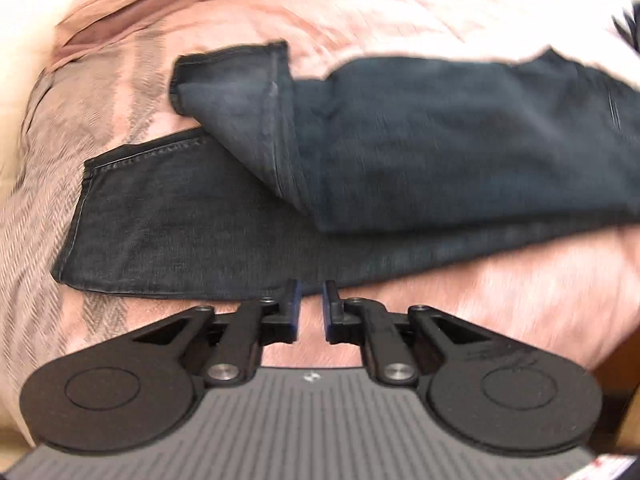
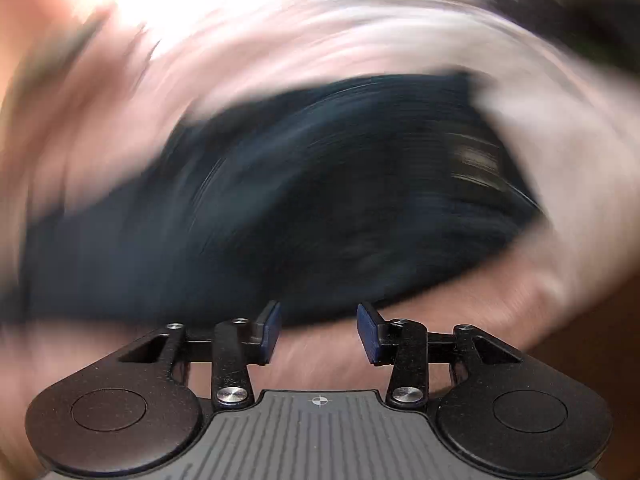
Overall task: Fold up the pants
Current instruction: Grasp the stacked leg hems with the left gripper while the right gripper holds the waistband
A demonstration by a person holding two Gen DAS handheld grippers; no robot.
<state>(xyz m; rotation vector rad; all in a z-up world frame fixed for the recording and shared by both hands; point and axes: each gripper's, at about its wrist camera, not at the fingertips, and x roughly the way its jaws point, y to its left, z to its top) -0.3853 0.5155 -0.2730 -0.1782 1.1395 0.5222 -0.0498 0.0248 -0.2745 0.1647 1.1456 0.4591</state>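
Note:
Dark blue jeans (image 1: 400,152) lie across a pink bedspread (image 1: 440,8). One leg sits on top of the other, and its cuff (image 1: 232,92) is turned back over the lower leg's hem (image 1: 132,216) at the left. My left gripper (image 1: 311,292) hovers at the near edge of the lower leg, its jaws a narrow gap apart with nothing between them. In the right wrist view the jeans (image 2: 300,208) are a heavily blurred dark mass. My right gripper (image 2: 318,316) stands open just short of their near edge, holding nothing.
The bedspread (image 2: 560,160) has a woven herringbone band (image 1: 92,128) at the left and rumpled folds at the back. A cream surface (image 1: 24,40) shows beyond its left edge. The bed's near right edge drops off into dark floor (image 2: 592,320).

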